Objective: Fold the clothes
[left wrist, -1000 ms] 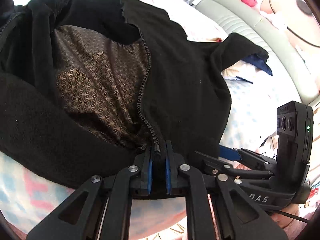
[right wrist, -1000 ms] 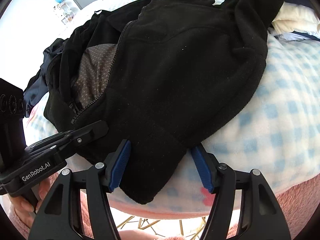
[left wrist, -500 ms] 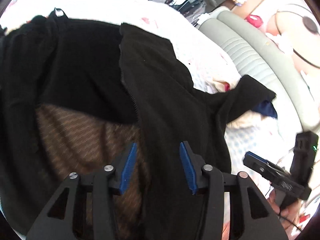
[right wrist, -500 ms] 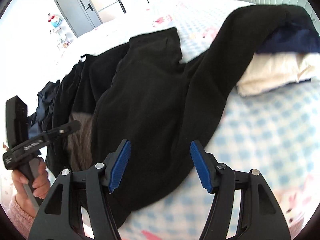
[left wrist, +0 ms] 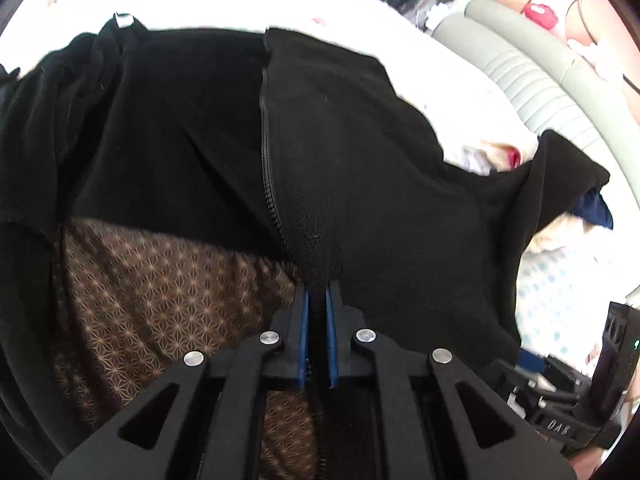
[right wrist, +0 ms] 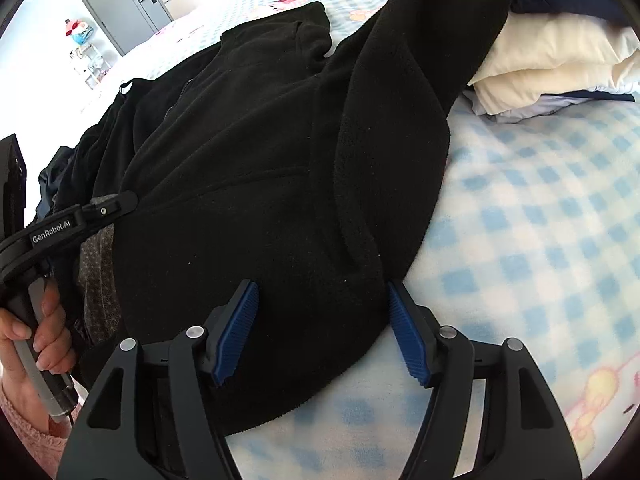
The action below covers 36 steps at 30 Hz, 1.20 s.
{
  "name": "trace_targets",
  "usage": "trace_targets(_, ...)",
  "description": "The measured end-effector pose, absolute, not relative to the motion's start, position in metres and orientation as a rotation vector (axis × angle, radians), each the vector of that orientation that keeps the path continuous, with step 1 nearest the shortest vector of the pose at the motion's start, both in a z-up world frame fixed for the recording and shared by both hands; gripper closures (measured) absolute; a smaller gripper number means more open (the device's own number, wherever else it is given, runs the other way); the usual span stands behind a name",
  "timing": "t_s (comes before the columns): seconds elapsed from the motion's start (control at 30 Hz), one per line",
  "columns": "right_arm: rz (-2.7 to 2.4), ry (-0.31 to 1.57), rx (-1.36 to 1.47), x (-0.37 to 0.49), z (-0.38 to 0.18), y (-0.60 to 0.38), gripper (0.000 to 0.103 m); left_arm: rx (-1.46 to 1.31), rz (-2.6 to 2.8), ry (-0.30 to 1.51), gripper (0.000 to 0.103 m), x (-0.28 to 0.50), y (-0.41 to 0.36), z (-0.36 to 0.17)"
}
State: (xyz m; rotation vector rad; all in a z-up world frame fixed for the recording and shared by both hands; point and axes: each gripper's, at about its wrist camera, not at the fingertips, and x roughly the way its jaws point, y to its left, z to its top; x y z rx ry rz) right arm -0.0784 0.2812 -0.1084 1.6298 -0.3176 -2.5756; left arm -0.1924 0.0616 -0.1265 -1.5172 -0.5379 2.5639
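On blanket (right wrist: 540, 240), left claw (left wrist: 316, 308) pinches jacket (left wrist: 380, 200); right claw (right wrist: 324, 332) gapes.

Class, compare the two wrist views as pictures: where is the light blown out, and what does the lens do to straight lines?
Left wrist view: the bed beyond the black fleece jacket is washed out white; the sofa's edge curves. Right wrist view: evenly lit, checked blanket crisp, though its grid bulges towards the rim.

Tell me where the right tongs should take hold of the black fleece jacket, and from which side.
Grip the jacket at its near bottom hem, coming from the near bed edge. The hem lies flat on the checked blanket, free of folds, already between the open right tongs. The left tongs have just closed on the zipper edge.
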Motion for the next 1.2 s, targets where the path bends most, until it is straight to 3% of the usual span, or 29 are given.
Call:
trace_targets(0.03, -2.575, -0.308, 1.629, -0.079, -0.106, 0.281, 0.036, -1.535, 2.550, -0.547, 0.087, -0.194, 0.060, -0.126)
trace_targets(0.1, -2.574, -0.296, 1.604, -0.080, -0.095, 0.283, 0.036, -1.493, 2.559, -0.581, 0.070, -0.193, 0.054, -0.116)
trace_targets(0.2, -2.587, -0.337, 1.515, -0.084, -0.070, 0.295, 0.036, -1.369, 2.604, -0.564, 0.066, -0.196, 0.048, -0.094)
trace_targets(0.47, -2.623, -0.337, 1.424, -0.174, -0.029, 0.307, 0.036, -1.407, 2.537, -0.399, 0.066, -0.275, 0.077, -0.098)
trace_targets(0.6, -2.615, -0.290, 1.551, -0.246, -0.060, 0.296, 0.039, -1.445, 2.472, -0.305, 0.066, -0.322, 0.103, -0.114)
trace_targets(0.7, -2.622, -0.143, 1.720, -0.297, -0.095, 0.281, 0.039, -1.496, 2.436, -0.289, 0.066, -0.352, 0.113, -0.135)
trace_targets(0.8, -2.644, -0.019, 1.858, -0.306, -0.121, 0.293, 0.051, -1.552, 2.427, -0.284, 0.066, -0.367, 0.109, -0.158)
trace_targets(0.83, -2.662, -0.021, 1.858, -0.303, -0.123, 0.298, 0.062, -1.554, 2.422, -0.298, 0.066, -0.368, 0.105, -0.163)
trace_targets(0.9, -2.707, -0.039, 1.854, -0.295, -0.119, 0.309, 0.072, -1.545, 2.401, -0.341, 0.066, -0.368, 0.098, -0.170)
trace_targets(1.07, -2.739, -0.221, 1.789, -0.271, -0.097, 0.327, 0.071, -1.527, 2.435, -0.284, 0.066, -0.373, 0.101, -0.147)
trace_targets(1.17, -2.730, -0.254, 1.699, -0.271, -0.080, 0.325, 0.048, -1.446, 2.450, -0.212, 0.066, -0.392, 0.116, -0.125)
trace_targets(1.2, -2.722, -0.246, 1.656, -0.275, -0.074, 0.322, 0.046, -1.449, 2.447, -0.199, 0.066, -0.403, 0.123, -0.122)
